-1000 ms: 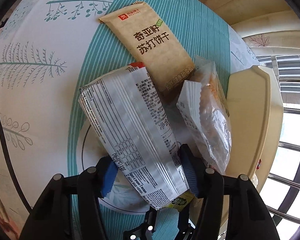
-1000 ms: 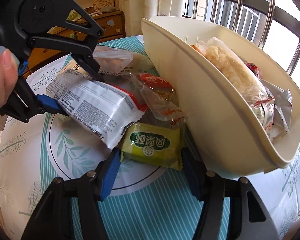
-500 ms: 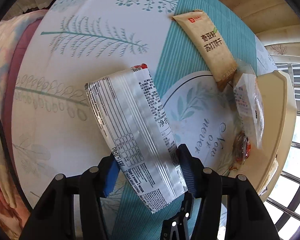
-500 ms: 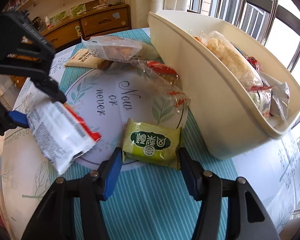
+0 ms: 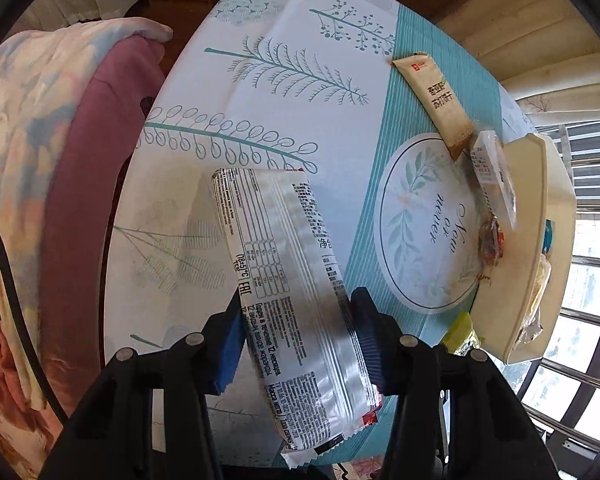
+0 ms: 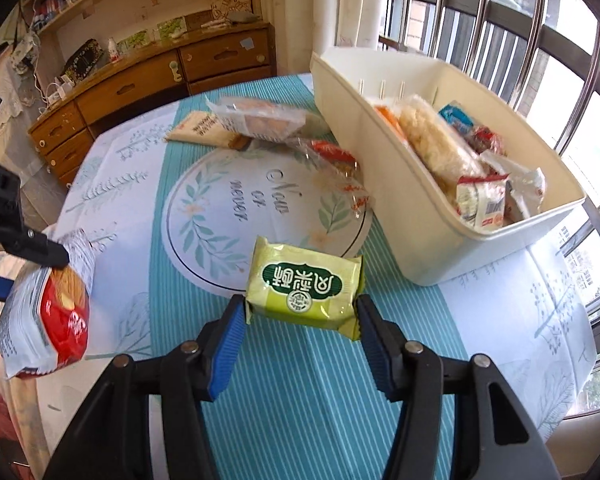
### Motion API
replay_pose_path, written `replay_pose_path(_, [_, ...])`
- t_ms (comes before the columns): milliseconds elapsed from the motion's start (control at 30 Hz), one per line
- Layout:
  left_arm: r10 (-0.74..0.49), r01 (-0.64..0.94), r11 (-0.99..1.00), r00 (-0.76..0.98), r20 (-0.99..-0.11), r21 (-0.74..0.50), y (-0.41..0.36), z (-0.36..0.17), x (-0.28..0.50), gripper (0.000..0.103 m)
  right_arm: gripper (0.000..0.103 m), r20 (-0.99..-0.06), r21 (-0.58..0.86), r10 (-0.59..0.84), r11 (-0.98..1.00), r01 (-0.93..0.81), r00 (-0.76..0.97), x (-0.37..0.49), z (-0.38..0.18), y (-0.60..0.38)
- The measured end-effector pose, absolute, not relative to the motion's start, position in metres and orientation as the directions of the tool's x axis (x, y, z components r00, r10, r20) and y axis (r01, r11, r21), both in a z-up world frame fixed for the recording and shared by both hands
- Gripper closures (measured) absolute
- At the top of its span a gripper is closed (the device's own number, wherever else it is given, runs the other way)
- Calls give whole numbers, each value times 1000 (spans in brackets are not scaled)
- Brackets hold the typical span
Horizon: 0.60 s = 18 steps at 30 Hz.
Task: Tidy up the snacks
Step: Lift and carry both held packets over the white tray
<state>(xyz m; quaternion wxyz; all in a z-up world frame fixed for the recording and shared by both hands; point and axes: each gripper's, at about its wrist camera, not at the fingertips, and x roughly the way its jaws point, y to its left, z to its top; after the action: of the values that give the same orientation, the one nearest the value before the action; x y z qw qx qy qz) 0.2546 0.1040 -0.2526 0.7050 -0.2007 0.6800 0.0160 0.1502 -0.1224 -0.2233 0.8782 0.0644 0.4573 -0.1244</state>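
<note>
My left gripper (image 5: 296,308) points steeply down with a long silver packet (image 5: 276,264) between its blue pads, held above the table's left part; its jaws are closing. The right wrist view shows that packet's red face (image 6: 48,312) at the far left. My right gripper (image 6: 300,308) is shut on a green square packet (image 6: 304,284), held just above the cloth. A cream bin (image 6: 400,184) with several snacks inside stands to the right. Against its wall lie a tan cracker packet (image 6: 200,132), a clear pastry packet (image 6: 260,120) and a clear bag of red sweets (image 6: 332,160).
A round table carries a white and teal cloth (image 6: 228,208) with a printed ring in the middle. A pink blanket (image 5: 60,160) lies over a seat beyond the table's left edge. Wooden drawers (image 6: 140,88) stand behind, and window bars (image 6: 540,40) lie to the right.
The left gripper carried the silver packet up and away from the pile by the bin, to the table's left side. The right gripper rose with the green packet between its pads.
</note>
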Motion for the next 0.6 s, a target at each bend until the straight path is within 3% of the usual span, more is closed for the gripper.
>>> replay_pose_path(333, [-307,-251,896,244,-920,-366,90,-191,231,55,47,-749,59,-82,980,189,657,133,-162,-132])
replay_pose_path(600, [-400,-156,857,397,-826,-490,51,-143,232,55,47,-683,59,-43,992,114,729,134,-116,-163])
